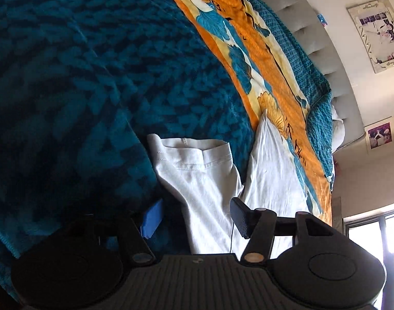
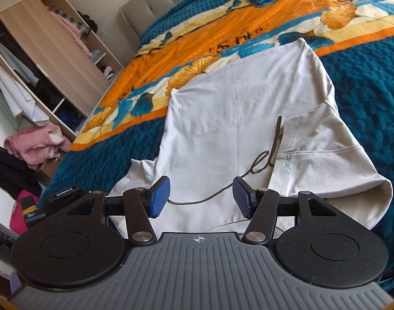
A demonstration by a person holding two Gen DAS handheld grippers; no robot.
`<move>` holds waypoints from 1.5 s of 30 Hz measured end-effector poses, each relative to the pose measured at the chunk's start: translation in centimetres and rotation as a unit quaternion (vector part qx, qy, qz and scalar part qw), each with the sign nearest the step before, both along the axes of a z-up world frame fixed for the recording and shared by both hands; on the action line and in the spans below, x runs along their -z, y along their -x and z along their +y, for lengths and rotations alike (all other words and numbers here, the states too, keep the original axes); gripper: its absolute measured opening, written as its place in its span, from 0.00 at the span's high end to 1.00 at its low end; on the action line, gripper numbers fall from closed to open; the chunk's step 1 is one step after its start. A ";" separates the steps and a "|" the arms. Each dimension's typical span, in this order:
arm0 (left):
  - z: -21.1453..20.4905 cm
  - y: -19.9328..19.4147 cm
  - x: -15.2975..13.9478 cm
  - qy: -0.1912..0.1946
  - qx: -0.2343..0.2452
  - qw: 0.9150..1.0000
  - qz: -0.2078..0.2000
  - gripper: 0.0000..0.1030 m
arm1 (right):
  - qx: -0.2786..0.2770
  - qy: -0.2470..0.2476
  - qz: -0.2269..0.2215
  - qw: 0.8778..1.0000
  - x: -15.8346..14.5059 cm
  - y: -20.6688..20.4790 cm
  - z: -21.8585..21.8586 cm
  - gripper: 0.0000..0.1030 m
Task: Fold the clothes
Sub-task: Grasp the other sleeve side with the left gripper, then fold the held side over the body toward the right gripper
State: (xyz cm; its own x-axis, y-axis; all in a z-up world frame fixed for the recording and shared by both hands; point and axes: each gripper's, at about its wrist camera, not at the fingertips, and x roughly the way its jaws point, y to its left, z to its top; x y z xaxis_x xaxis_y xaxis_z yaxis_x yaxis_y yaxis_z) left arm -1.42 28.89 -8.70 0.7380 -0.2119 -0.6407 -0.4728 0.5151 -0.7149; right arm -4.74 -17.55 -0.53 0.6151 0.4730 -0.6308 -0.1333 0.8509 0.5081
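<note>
A white T-shirt (image 2: 222, 118) lies spread on the bed, one sleeve (image 2: 320, 165) folded in over its right side. My right gripper (image 2: 200, 197) hovers over the shirt's near edge, its blue pads (image 2: 159, 197) well apart with nothing pinched between them. A thin dark cable (image 2: 271, 149) trails across the cloth. In the rolled left wrist view the same T-shirt (image 1: 271, 175) shows, with a hemmed sleeve (image 1: 194, 160) towards the teal side. My left gripper (image 1: 195, 218) stands open just above it. Its left pad (image 1: 151, 219) is in shadow over the blanket.
The bed carries a teal patterned blanket (image 2: 364, 98) and an orange floral one (image 2: 222, 25), with a grey tufted headboard (image 2: 158, 2) behind. An open wardrobe (image 2: 42, 51) and a pink garment pile (image 2: 34, 142) sit left of the bed. A bright window (image 1: 377, 232) and wall pictures (image 1: 377, 33) show.
</note>
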 end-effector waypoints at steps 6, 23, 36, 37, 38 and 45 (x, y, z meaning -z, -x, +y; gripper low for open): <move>0.0 -1.7 0.8 -0.007 -0.003 1.000 0.028 0.47 | 0.013 -0.002 0.009 1.000 0.8 -0.3 -0.7 0.42; -8.3 -1.5 -4.2 -0.317 0.058 0.945 -0.058 1.00 | 0.040 -0.030 0.032 0.998 3.1 -0.2 -3.9 0.42; -27.2 2.1 -0.2 -0.532 0.432 0.726 -0.066 0.80 | 0.060 -0.051 0.042 0.996 4.0 0.8 -7.2 0.42; -27.0 2.4 -0.3 -0.534 0.426 0.728 -0.063 0.70 | 0.059 -0.054 0.043 0.996 4.0 0.9 -7.4 0.42; -26.2 2.8 -1.0 -0.528 0.412 0.740 -0.064 0.61 | 0.060 -0.059 0.043 0.996 4.1 0.9 -7.6 0.41; -14.9 3.9 -5.5 -0.327 0.241 0.912 -0.055 0.40 | 0.082 -0.102 0.051 0.990 5.1 1.6 -9.9 0.41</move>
State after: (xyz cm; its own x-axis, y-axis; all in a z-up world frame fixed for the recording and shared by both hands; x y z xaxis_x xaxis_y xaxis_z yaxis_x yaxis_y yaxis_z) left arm -5.36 14.03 -3.19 0.7275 -0.1276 -0.6741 -0.0236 0.9773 -0.2104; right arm -6.39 -27.45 -5.61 0.6325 0.4960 -0.5949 0.0591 0.7350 0.6755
